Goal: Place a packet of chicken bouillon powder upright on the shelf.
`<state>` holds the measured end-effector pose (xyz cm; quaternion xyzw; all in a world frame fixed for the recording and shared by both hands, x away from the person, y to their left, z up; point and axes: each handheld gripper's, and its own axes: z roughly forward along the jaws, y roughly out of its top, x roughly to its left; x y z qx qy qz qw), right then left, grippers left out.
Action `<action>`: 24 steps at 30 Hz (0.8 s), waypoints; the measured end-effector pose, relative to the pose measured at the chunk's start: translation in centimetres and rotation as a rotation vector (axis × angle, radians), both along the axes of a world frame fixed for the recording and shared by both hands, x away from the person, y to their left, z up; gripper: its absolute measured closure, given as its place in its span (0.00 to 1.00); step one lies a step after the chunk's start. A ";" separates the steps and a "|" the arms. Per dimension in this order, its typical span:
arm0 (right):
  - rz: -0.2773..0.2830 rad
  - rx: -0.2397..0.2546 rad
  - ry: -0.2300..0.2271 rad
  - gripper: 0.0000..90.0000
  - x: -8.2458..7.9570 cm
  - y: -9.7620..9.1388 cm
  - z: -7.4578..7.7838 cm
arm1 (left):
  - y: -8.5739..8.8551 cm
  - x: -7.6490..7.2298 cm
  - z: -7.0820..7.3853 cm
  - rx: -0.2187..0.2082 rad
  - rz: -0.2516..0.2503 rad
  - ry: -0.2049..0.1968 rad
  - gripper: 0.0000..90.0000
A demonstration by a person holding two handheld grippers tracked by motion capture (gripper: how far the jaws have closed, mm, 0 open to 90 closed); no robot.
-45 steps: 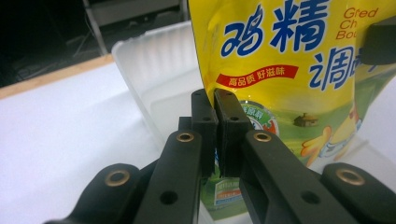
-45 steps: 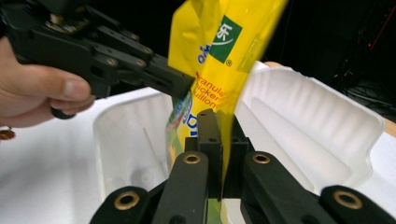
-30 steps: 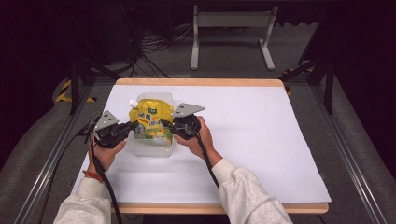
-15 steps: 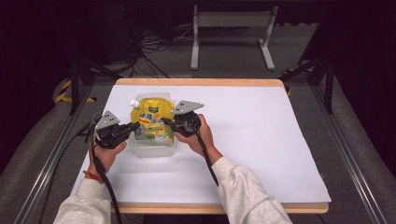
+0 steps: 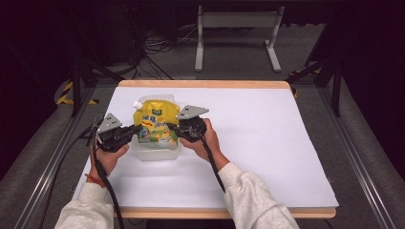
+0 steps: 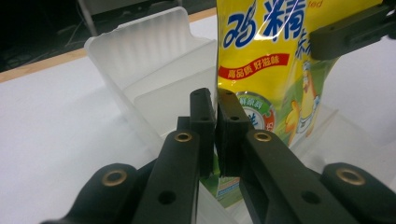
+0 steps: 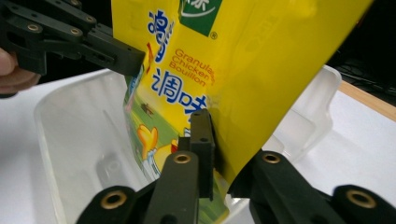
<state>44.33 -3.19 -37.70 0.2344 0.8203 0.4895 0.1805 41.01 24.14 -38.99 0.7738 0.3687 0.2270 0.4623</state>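
A yellow bouillon pouch [image 5: 154, 121] with a white spout stands upright in a clear plastic container [image 5: 155, 152] on the white table cover. My left gripper [image 5: 137, 128] is shut on the pouch's left edge, and my right gripper [image 5: 171, 127] is shut on its right edge. In the left gripper view the jaws [image 6: 215, 100] pinch the edge of the pouch [image 6: 275, 60] above the container [image 6: 154, 70]. In the right gripper view the gripper [image 7: 215, 126] clamps the pouch [image 7: 243, 56], whose lower part hangs inside the container [image 7: 70, 140]; one jaw is hidden behind the pouch.
The white cover [image 5: 267, 143] spreads wide to the right of the container, over a table with a wooden edge [image 5: 205, 84]. Metal rails run along both sides, and a stand with cables sits on the floor beyond the far edge.
Both grippers stay shut on the pouch in about the same place. The pouch looks slightly straighter and more upright than a second ago.
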 end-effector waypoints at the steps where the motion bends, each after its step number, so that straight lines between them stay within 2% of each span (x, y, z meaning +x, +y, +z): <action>1: -0.001 -0.007 -0.001 0.89 0.0 -0.1 0.1 | 0.0 0.0 0.0 0.008 0.003 -0.003 0.95; 8: 0.002 -0.028 -0.010 0.87 -0.3 -0.5 0.4 | -0.6 -0.4 0.0 0.054 0.034 -0.025 0.94; 15: 0.006 -0.030 -0.008 0.88 -0.4 -0.8 0.7 | -0.7 -0.4 0.1 0.051 0.045 -0.018 0.92; 18: 0.000 -0.022 -0.011 0.88 -0.3 -0.8 0.9 | -1.0 -0.3 0.3 0.070 0.051 -0.029 0.91; 21: 0.001 -0.025 -0.013 0.89 -0.4 -0.8 1.1 | -0.9 -0.4 0.5 0.069 0.051 -0.034 0.91; 24: 0.001 -0.023 -0.011 0.88 -0.5 -0.8 1.2 | -0.6 -0.6 0.7 0.039 0.056 -0.038 0.90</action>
